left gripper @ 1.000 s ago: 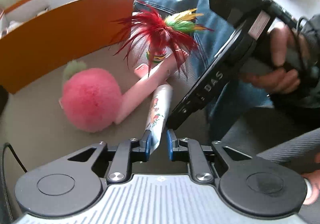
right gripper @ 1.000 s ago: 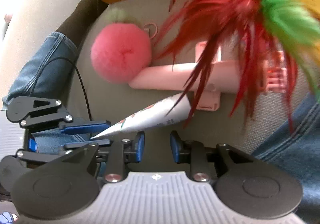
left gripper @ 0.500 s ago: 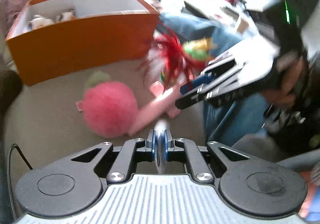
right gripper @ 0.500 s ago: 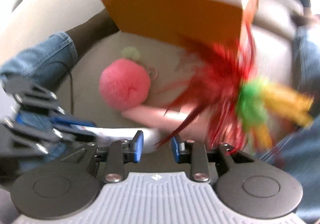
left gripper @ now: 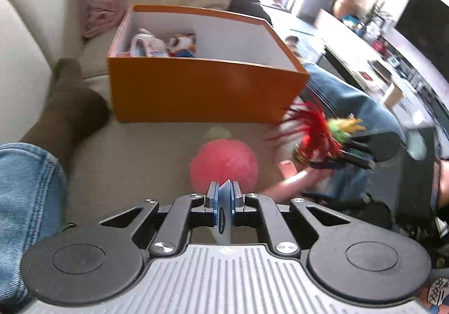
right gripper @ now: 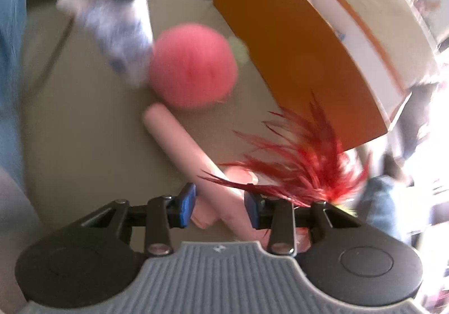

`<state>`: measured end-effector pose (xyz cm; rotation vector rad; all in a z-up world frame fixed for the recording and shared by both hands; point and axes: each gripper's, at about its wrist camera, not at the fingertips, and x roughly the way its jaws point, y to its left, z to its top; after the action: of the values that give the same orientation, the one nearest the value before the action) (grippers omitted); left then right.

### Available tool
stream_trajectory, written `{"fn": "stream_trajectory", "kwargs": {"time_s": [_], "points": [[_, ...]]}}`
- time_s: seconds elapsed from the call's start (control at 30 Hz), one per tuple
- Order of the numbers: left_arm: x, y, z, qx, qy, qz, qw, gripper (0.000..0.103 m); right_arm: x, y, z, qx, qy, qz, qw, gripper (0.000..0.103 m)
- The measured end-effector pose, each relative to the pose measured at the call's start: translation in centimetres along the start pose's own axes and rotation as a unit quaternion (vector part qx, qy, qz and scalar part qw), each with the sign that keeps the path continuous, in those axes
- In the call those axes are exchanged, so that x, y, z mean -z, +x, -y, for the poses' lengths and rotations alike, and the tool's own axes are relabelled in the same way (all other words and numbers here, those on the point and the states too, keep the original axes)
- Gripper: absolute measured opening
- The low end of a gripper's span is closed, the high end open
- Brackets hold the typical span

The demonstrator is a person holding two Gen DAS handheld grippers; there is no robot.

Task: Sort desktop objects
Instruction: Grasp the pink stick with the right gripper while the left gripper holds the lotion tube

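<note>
Left hand-held gripper [left gripper: 223, 197]: jaws pinched tight on a white tube [left gripper: 223, 218], held just in front of the pink pompom [left gripper: 223, 163], which lies on the sofa seat [left gripper: 134, 156]. Orange box [left gripper: 202, 89]: behind the pompom, open-topped, small toys inside. Right hand-held gripper [right gripper: 219, 206]: jaws wide apart around a pink stick [right gripper: 179, 142] right of the pompom, gripping nothing; red feathers [right gripper: 303, 165] beside it.

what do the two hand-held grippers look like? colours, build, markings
Both match. The left hand-held gripper and the right hand-held gripper each have black linkage arms with silver screws, blue pads on the fingers, two round black discs at the sides and a grey ribbed body with a small logo at its front edge. No cable shows on either.
</note>
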<state>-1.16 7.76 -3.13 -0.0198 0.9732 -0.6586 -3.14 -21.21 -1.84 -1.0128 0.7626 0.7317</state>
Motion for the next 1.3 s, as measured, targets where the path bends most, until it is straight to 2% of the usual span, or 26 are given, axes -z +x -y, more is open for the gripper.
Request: {"fn": "stream_trajectory", "kwargs": {"time_s": [0.1, 0.17, 0.33, 0.43, 0.67, 0.73, 0.87, 0.9, 1.13, 1.27, 1.3], "points": [[0.1, 0.2, -0.7, -0.009, -0.009, 0.003, 0.9999, 0.008, 0.8, -1.6, -0.7, -0.024, -0.016, 0.018, 0.999, 0.040], [0.1, 0.7, -0.8, -0.011, -0.010, -0.002, 0.9999, 0.008, 1.1, -1.5, -1.4, -0.030, -0.023, 0.005, 0.999, 0.040], [0.6, 1.0, -0.6, -0.012, -0.004, -0.008, 0.9999, 0.008, 1.7, 1.2, -3.4, 0.010, -0.066, -0.028, 0.997, 0.034], [0.7, 1.1, -0.9, -0.009, -0.009, -0.006, 0.9999, 0.008, 2.0, 2.3, -4.3, 0.030, -0.094, -0.030, 0.995, 0.030], [0.8, 1.4, -0.6, -0.016, -0.002, 0.001, 0.9999, 0.008, 2.4, 3.4, -5.6, 0.064, -0.127, -0.025, 0.990, 0.028], [0.8, 1.3, -0.7, -0.015, -0.004, 0.003, 0.9999, 0.008, 2.3, 3.7, -5.7, 0.079, -0.128, -0.028, 0.988, 0.019], [1.0, 1.2, -0.9, -0.014, -0.007, 0.008, 0.9998, 0.008, 2.1, 3.2, -5.6, 0.093, -0.130, -0.016, 0.987, 0.010], [1.0, 1.2, -1.0, -0.014, -0.009, 0.009, 0.9998, 0.008, 2.0, 2.9, -5.4, 0.085, -0.120, -0.013, 0.989, 0.000], [1.2, 1.1, -1.3, -0.013, -0.013, 0.016, 0.9997, 0.008, 0.2, 0.0, -3.0, 0.080, -0.067, 0.020, 0.994, 0.000], [1.2, 1.1, -1.3, -0.012, -0.012, 0.018, 0.9997, 0.008, -0.6, 0.2, -2.8, 0.081, -0.092, 0.022, 0.992, 0.000], [1.2, 1.1, -1.3, -0.012, -0.012, 0.019, 0.9997, 0.008, -0.5, 0.4, -2.9, 0.083, -0.104, 0.019, 0.991, 0.005]]}}
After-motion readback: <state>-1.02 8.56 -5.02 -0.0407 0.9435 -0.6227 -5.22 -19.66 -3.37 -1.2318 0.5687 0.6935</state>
